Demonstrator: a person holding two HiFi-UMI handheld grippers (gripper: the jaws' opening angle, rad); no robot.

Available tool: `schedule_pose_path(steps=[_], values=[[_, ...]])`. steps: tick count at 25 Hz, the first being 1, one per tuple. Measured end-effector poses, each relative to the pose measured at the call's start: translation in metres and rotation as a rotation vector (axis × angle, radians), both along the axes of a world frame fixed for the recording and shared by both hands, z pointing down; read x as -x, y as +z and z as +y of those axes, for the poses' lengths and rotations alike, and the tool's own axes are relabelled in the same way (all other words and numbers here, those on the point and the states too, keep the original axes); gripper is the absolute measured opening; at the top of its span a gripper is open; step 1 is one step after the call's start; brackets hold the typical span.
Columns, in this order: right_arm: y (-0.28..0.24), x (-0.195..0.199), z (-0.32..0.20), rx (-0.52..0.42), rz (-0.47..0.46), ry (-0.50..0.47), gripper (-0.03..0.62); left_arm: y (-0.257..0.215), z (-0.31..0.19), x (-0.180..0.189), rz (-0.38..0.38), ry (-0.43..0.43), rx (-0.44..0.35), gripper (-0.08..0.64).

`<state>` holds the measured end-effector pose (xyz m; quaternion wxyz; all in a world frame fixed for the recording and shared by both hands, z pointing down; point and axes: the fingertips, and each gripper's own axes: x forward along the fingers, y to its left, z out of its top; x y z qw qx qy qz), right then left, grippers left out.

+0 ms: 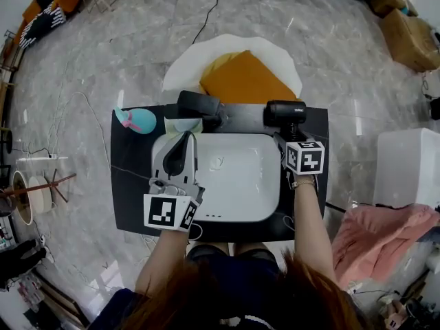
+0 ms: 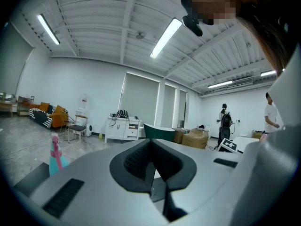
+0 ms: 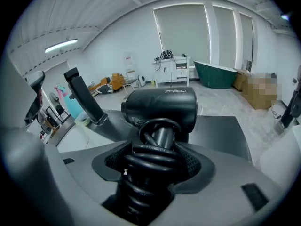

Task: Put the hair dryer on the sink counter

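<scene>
One sink [image 1: 240, 208], set in one black counter [image 1: 130, 184]; one faucet [image 1: 199, 106] and one hair dryer [image 1: 285, 112] along the sink's far edge, one teal bottle [image 1: 137, 120] past its far left corner; two grippers, the left gripper [image 1: 184, 139] and the right gripper [image 1: 284, 136], over the sink's side edges; two cardboard boxes [image 1: 411, 40] well beyond its right

Both forearms extend forward, the left gripper [image 1: 184, 140] with jaws together and empty, the right gripper [image 1: 287, 140] with jaws clamped on the cord-wrapped dryer [image 3: 162, 108] handle.
</scene>
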<state>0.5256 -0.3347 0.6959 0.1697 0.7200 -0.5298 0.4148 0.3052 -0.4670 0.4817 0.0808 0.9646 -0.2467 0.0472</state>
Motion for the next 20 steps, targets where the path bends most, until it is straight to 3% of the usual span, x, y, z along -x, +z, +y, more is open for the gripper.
schedule_pose_path(steps=[12, 17, 20], values=[[0.003, 0.001, 0.001, 0.040, -0.012, 0.008, 0.304, -0.002, 0.001, 0.000, 0.001, 0.011, 0.005, 0.018], [-0.017, -0.004, 0.003, 0.012, 0.021, 0.024, 0.316, -0.011, 0.001, 0.004, 0.011, 0.012, -0.004, 0.018], [-0.045, -0.009, 0.006, -0.033, 0.091, 0.038, 0.267, -0.019, 0.002, 0.006, 0.021, 0.008, -0.014, 0.018]])
